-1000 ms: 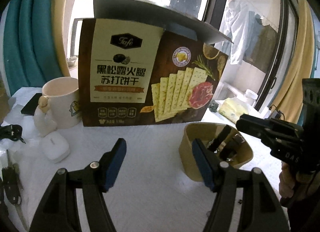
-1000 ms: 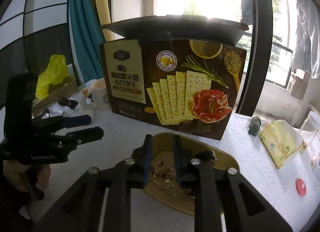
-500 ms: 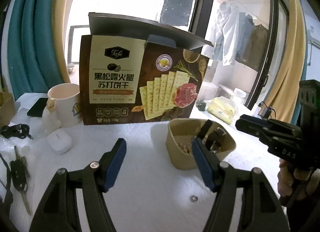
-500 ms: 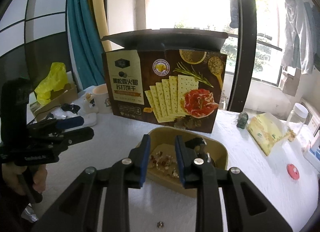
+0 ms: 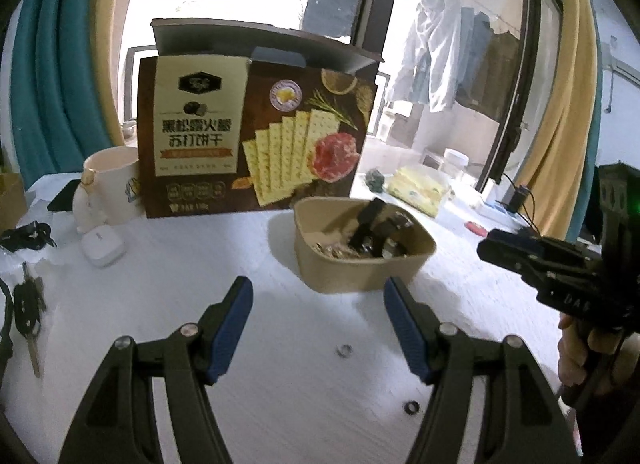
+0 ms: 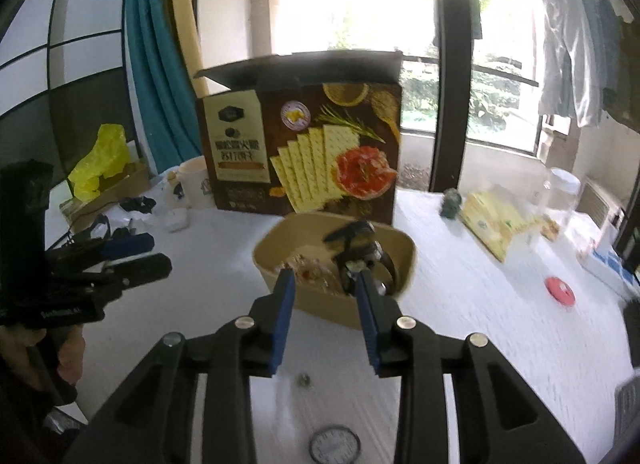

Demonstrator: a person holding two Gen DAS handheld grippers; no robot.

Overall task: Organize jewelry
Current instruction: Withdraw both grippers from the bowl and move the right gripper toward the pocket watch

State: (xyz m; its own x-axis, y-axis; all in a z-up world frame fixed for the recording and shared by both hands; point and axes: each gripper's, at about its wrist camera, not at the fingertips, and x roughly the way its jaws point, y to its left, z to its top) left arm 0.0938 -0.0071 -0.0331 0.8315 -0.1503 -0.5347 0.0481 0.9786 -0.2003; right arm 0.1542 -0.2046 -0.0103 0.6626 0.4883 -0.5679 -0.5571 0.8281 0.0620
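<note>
A tan paper bowl (image 5: pixel 362 264) holding a black watch and beaded jewelry stands on the white table in front of a cracker box; it also shows in the right wrist view (image 6: pixel 320 300). Two small rings (image 5: pixel 344 350) (image 5: pixel 412 408) lie on the table nearer to me. In the right wrist view one ring (image 6: pixel 305 380) lies between the fingers, and a round watch face (image 6: pixel 334 444) lies closer. My left gripper (image 5: pixel 318 328) is open and empty, short of the bowl. My right gripper (image 6: pixel 325 320) is open and empty, just before the bowl.
A tall cracker box (image 5: pixel 252 139) stands behind the bowl. A white mug (image 5: pixel 114 183), a white earbud case (image 5: pixel 102 244) and keys (image 5: pixel 26 308) lie at the left. A yellow packet (image 6: pixel 496 219), a jar (image 6: pixel 560 193) and a red disc (image 6: pixel 560 291) lie at the right.
Both grippers have pulled back from the bowl, bringing the rings and watch face on the near table into view. The right gripper's jaws have opened wider.
</note>
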